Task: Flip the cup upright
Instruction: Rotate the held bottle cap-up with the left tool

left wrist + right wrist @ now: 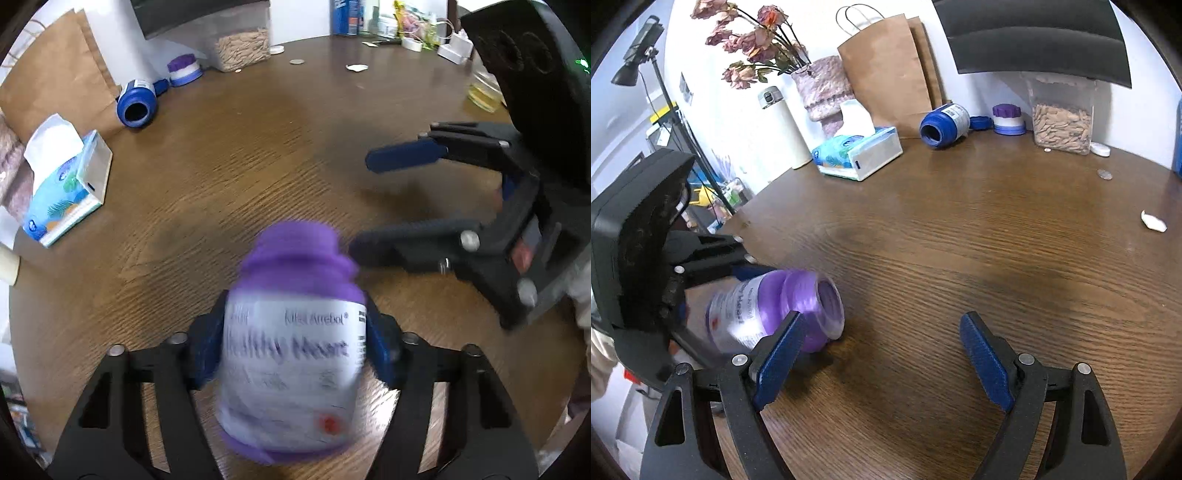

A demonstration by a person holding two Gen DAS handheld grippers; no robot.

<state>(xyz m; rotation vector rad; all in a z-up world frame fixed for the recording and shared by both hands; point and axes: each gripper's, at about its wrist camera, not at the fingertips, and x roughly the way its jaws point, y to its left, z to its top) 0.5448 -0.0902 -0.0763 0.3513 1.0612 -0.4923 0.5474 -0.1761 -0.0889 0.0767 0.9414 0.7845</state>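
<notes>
A purple bottle with a white label and no cap is clamped between the blue pads of my left gripper, which is shut on its body. The bottle lies tilted on its side, open mouth toward the table's middle, just above or on the wood; contact is unclear. My right gripper stands open and empty beside the bottle's neck, its left pad in front of the purple neck. The right gripper appears at the right of the left wrist view.
On the round brown wooden table: a blue bottle lying on its side, a tissue box, a paper bag, a purple-capped jar, a seed container, a coin, a white scrap, a vase.
</notes>
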